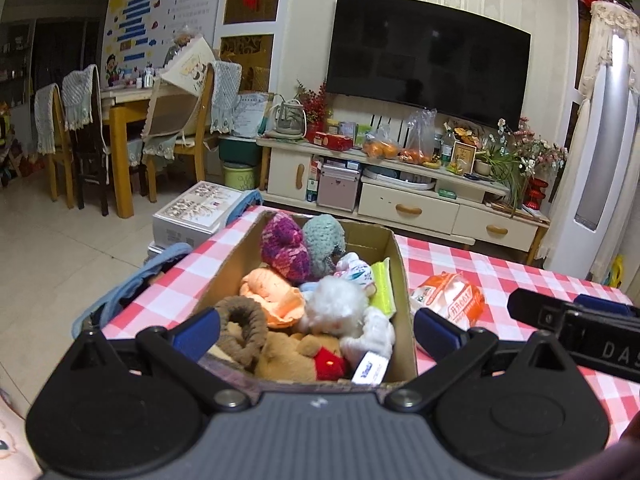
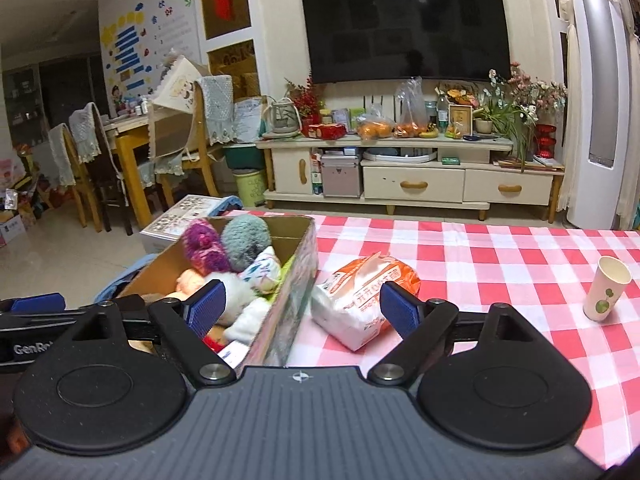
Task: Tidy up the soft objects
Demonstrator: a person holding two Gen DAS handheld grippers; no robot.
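Observation:
An open cardboard box (image 1: 236, 256) stands on the red-checked table (image 1: 460, 268). It holds several soft things: a purple knit ball (image 1: 286, 246), a grey-green knit ball (image 1: 324, 240), an orange cloth (image 1: 272, 290), a white fluffy toy (image 1: 340, 306) and a brown plush bear (image 1: 288, 354). My left gripper (image 1: 316, 330) is open and empty, just above the box's near end. My right gripper (image 2: 302, 308) is open and empty, straddling the box's right wall (image 2: 292, 292). An orange-and-white soft packet (image 2: 360, 300) lies on the table right of the box; it also shows in the left wrist view (image 1: 450, 296).
A paper cup (image 2: 606, 290) stands on the table at the far right. Beyond the table are a TV cabinet (image 2: 412, 176), a dining table with chairs (image 2: 120, 148) at the left and a white box on the floor (image 1: 196, 212).

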